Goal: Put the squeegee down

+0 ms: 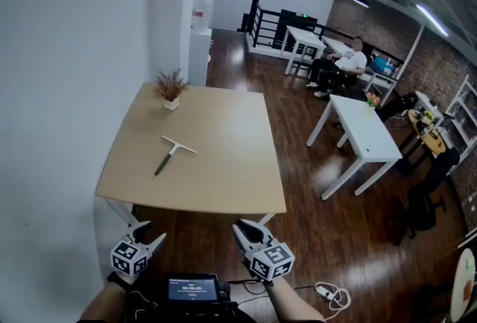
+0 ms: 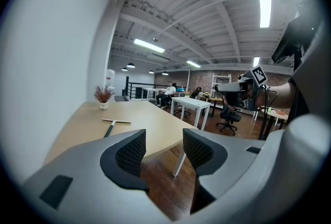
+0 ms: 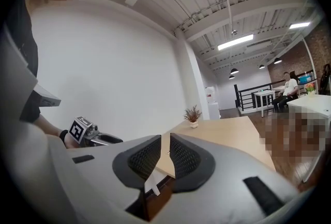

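Observation:
The squeegee (image 1: 171, 152), a white blade on a dark handle, lies flat on the left half of the light wooden table (image 1: 223, 172). In the left gripper view the squeegee (image 2: 111, 125) shows far beyond the jaws. My left gripper (image 1: 149, 233) hangs below the table's near edge, over the floor, open and holding nothing. My right gripper (image 1: 250, 228) is level with it near the table's front right corner, its jaws a narrow gap apart and empty. The left gripper (image 2: 164, 137) points along the table; the right gripper (image 3: 165, 143) points toward the wall and the table.
A small potted plant (image 1: 171, 87) stands at the table's far left corner, beside a white wall. White tables (image 1: 365, 131) stand to the right on dark wood floor, with a seated person (image 1: 339, 64) farther back. A screen device (image 1: 192, 289) sits at my waist and a cable (image 1: 332, 292) lies on the floor.

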The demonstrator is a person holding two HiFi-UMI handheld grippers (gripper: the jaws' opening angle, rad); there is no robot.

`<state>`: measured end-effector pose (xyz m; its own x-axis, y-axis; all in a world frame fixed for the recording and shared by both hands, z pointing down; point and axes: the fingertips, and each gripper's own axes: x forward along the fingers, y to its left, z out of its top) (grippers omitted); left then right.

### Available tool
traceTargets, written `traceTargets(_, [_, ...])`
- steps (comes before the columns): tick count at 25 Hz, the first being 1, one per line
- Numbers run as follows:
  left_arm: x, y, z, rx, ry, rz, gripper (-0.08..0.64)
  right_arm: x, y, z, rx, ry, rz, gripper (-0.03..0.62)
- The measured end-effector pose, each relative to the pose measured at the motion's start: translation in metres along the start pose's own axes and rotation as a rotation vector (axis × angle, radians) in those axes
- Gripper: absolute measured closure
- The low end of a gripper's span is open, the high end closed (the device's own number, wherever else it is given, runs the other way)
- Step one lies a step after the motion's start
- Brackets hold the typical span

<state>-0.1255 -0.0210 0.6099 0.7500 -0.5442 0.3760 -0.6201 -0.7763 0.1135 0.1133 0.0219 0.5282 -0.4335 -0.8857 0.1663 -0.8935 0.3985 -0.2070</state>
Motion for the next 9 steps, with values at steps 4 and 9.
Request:
traceTargets(4, [-0.009,0.003,-0.001,-0.003,-0.008,-0.008,0.334,-0.001,0.008,0.003,-0.012,-0.001,-0.015,0.517])
traceTargets(9, [-0.018,0.005,-0.001,-0.020,-0.010,-0.013,0.334,0.000,0.017,-0.001,0.000,-0.001,-0.013,0.517])
